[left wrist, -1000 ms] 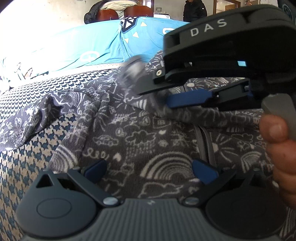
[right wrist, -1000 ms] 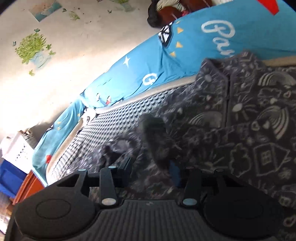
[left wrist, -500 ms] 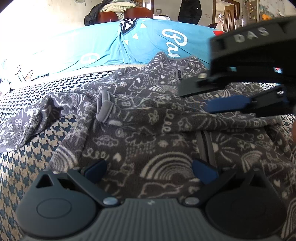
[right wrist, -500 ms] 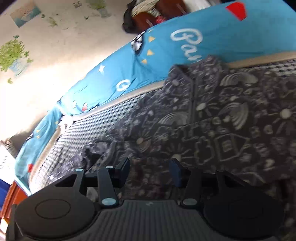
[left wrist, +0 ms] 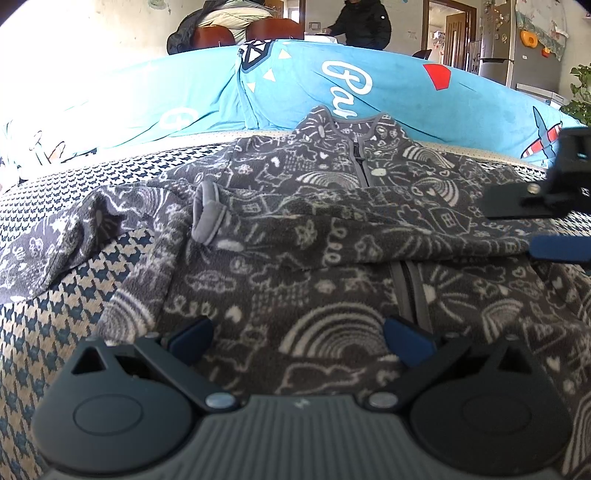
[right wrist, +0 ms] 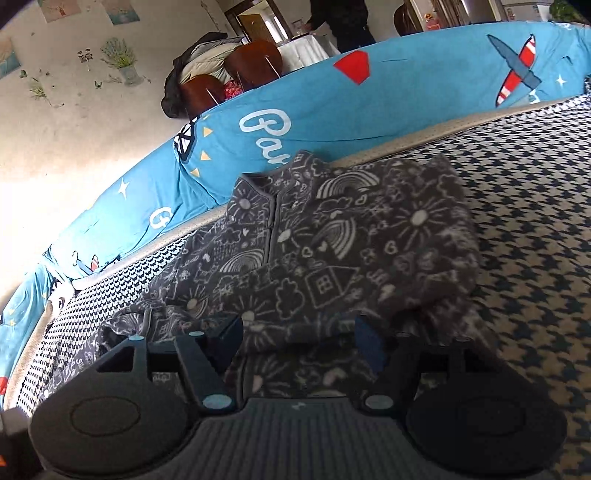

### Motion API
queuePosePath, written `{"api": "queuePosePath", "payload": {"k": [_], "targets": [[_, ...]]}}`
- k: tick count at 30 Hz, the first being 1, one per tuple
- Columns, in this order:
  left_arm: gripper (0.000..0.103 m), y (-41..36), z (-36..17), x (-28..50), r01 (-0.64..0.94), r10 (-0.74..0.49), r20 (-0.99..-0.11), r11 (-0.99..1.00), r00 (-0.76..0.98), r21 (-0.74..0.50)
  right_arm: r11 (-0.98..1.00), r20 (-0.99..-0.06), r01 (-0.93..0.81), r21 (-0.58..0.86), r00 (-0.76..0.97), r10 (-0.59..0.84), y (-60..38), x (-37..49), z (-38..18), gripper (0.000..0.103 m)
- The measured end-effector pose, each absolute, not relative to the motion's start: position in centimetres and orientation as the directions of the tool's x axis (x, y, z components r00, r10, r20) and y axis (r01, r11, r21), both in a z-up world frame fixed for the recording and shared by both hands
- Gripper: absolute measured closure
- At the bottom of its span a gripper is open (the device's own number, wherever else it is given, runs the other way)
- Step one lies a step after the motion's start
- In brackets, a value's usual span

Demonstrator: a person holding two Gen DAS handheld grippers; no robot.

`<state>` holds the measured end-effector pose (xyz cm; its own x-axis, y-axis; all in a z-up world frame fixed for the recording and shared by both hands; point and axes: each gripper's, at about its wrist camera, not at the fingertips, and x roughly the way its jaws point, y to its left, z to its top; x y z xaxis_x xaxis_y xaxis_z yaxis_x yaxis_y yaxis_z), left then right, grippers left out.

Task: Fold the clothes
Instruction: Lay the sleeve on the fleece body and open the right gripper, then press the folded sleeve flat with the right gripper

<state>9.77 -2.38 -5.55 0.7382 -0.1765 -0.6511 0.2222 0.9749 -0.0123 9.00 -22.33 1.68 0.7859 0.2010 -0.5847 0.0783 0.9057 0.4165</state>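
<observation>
A dark grey fleece jacket [left wrist: 332, 236] with white doodle print lies zip-up on a houndstooth sofa seat [left wrist: 44, 325]. One sleeve lies folded across its chest, grey cuff [left wrist: 208, 218] at the left. The other sleeve [left wrist: 62, 236] trails off to the left. My left gripper [left wrist: 297, 338] is open and empty, low over the jacket's hem. My right gripper [right wrist: 299, 341] is open and empty over the jacket's [right wrist: 332, 254] lower right part; it also shows at the right edge of the left wrist view [left wrist: 546, 221].
A blue printed cover [left wrist: 369, 85] runs along the sofa back behind the jacket. Bare houndstooth seat [right wrist: 535, 221] lies right of the jacket. Chairs [right wrist: 236, 70] and a standing person [left wrist: 364, 22] are in the room behind.
My right gripper held the sleeve cuff and carried it leftward across the chest, let it go, then opened and drew back to the right. The left gripper has stayed still.
</observation>
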Motion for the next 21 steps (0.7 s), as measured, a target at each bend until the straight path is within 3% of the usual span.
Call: {"api": "queuePosePath", "payload": {"k": [12, 21], "targets": [[0.0, -2.2, -5.6, 9.7, 0.225, -0.173, -0.652, 0.974, 0.738, -0.003, 0.872, -0.539, 0.142, 0.468, 0.828, 0.155, -25.2, 5.0, 3.2, 0.029], [0.0, -2.2, -5.6, 9.1, 0.219, -0.152, -0.665, 0.976, 0.731, 0.018, 0.909, -0.652, 0.224, 0.351, 0.755, 0.066, -23.4, 2.6, 1.3, 0.029]]}}
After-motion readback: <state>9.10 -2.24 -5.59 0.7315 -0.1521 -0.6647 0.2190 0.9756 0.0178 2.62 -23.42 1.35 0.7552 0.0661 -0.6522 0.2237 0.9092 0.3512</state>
